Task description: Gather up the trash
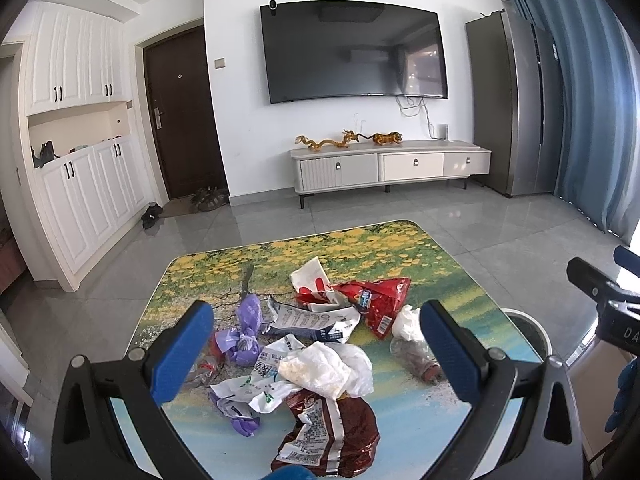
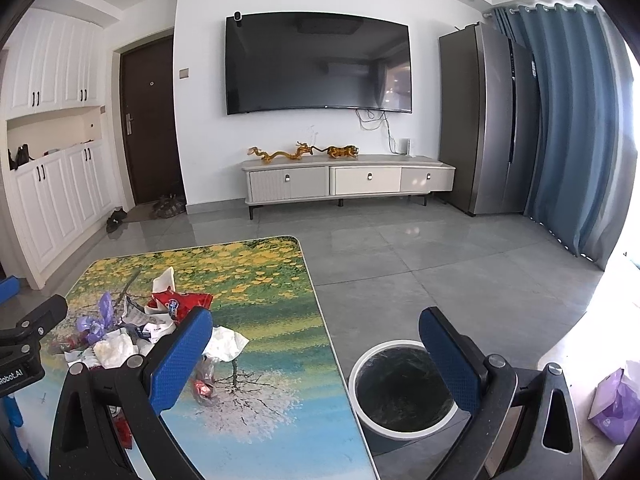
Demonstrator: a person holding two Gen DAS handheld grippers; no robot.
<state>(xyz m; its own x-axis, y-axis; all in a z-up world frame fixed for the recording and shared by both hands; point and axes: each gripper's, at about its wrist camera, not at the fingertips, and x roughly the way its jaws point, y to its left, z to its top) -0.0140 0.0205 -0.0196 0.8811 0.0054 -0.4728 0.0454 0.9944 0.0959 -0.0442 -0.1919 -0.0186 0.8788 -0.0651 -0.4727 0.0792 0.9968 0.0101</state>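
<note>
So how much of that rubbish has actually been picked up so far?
Nothing looks collected yet. The wrappers, tissues and small plastic bottle lie piled on the table, and the bin beside it looks empty. Both the left tongs and right tongs are open, holding nothing. The whole pile is left.

Trash pile (image 1: 312,344) on table (image 1: 400,252), bin (image 2: 402,392) on floor right of table, television (image 1: 354,50) beyond

Both grippers — left gripper (image 1: 316,344), right gripper (image 2: 316,350) — have black frames, silver screws, textured blue fingers (image 1: 182,354).
</note>
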